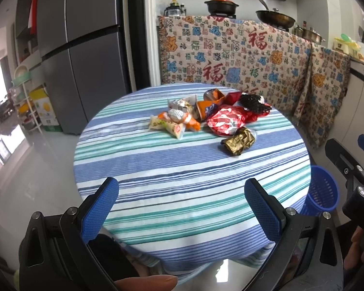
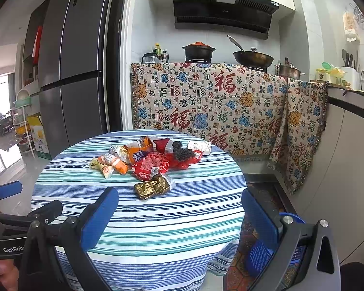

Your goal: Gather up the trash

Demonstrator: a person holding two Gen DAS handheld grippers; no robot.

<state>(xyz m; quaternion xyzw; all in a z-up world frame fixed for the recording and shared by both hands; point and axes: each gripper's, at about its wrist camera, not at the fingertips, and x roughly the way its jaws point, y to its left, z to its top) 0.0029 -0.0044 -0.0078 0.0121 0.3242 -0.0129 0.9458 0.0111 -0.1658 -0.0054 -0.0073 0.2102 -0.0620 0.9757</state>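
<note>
Left wrist view: left gripper [image 1: 182, 208] jaws spread wide, nothing between them, blue pads [image 1: 98, 212] over the near part of a round table [image 1: 182, 169] with a striped blue-green-white cloth. Trash pile [image 1: 206, 114] lies well ahead of the jaws, on the far half of the table: yellow-white snack packet [image 1: 166, 126] ahead-left, red wrapper [image 1: 227, 121] ahead and slightly right, crumpled gold foil wrapper [image 1: 239, 139] nearest to the jaws, ahead of the right finger. Blue mesh basket [image 1: 324, 190] on the floor, right of the right finger, beside the table edge. Right gripper body at the right edge of this view.

Right wrist view: right gripper [image 2: 179, 218] jaws also wide apart and empty, over the table's near side. Gold foil wrapper [image 2: 153, 186] just ahead, between the finger lines; red wrapper [image 2: 149, 166] behind it, rest of pile further ahead. Blue basket [image 2: 258, 254] partly hidden behind the right finger, low. Left gripper's blue pad shows far left. Patterned cloth [image 2: 206, 101] hangs over the counter beyond the table
</note>
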